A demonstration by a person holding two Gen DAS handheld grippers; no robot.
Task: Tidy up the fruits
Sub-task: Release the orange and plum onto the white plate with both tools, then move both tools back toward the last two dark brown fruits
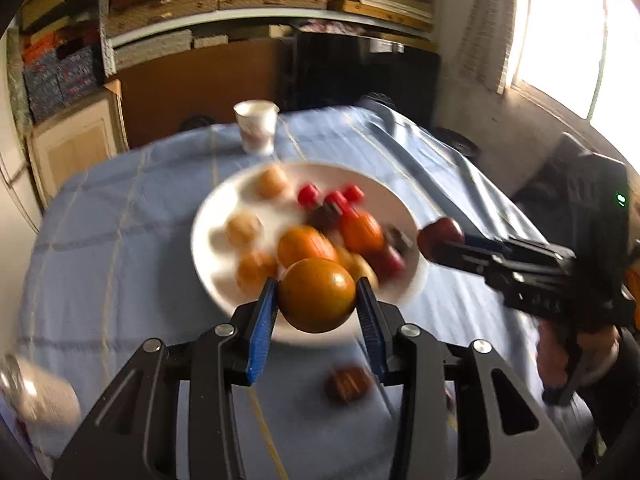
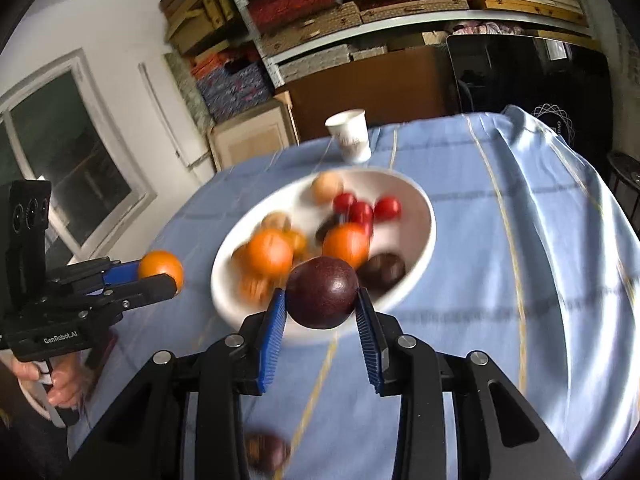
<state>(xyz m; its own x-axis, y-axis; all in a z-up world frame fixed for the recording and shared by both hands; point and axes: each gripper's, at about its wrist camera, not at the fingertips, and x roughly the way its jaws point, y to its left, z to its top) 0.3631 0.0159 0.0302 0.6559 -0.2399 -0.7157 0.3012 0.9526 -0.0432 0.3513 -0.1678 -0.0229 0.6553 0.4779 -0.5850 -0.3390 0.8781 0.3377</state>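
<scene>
My left gripper [image 1: 317,294] is shut on an orange [image 1: 317,295] and holds it above the near rim of a white bowl [image 1: 212,216]. My right gripper [image 2: 321,300] is shut on a dark purple plum [image 2: 322,292], also above the near rim of the bowl [image 2: 424,216]. The bowl holds several oranges, small red tomatoes, pale round fruits and dark plums, all blurred. The right gripper shows in the left wrist view [image 1: 444,240] at the bowl's right side. The left gripper shows in the right wrist view [image 2: 164,276] left of the bowl.
A white paper cup [image 1: 257,126] stands behind the bowl on the blue checked tablecloth [image 1: 120,240]. A dark fruit [image 1: 348,384] lies on the cloth near me. A metal can [image 1: 36,396] is at the near left. Shelves with boxes stand behind the table.
</scene>
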